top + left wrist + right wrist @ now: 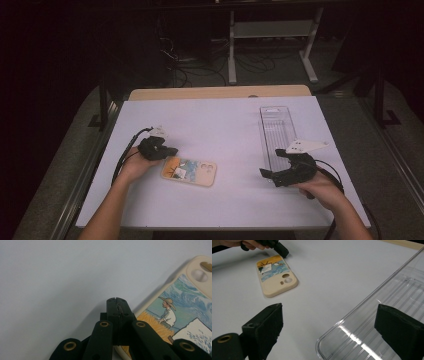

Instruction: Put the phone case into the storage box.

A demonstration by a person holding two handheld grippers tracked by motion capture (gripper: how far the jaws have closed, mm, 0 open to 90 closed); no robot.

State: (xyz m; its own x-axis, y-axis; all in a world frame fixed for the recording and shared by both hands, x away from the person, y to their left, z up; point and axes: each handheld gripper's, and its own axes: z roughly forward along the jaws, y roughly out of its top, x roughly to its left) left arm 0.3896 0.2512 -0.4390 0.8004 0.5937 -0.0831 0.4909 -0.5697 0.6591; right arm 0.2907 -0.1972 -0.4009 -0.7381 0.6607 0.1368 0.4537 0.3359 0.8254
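A cream phone case [189, 171] with a painted field scene lies flat, picture side up, on the white table. My left gripper [172, 151] is shut with nothing between its jaws, its tip low at the case's left end. In the left gripper view the closed tip [117, 301] rests just off the edge of the case [180, 307]; I cannot tell whether they touch. My right gripper [272, 162] is open and hovers over the near end of a clear plastic tray [278, 131]. The right gripper view shows its jaws [330, 308] wide apart, with the case [277, 280] and the left gripper [283, 251] farther off.
The clear ribbed tray [352, 315] lies lengthwise on the right side of the white table [220, 125] and holds nothing. A wooden strip [220, 93] runs along the table's far edge. Beyond it are a dark floor, cables and a metal stand.
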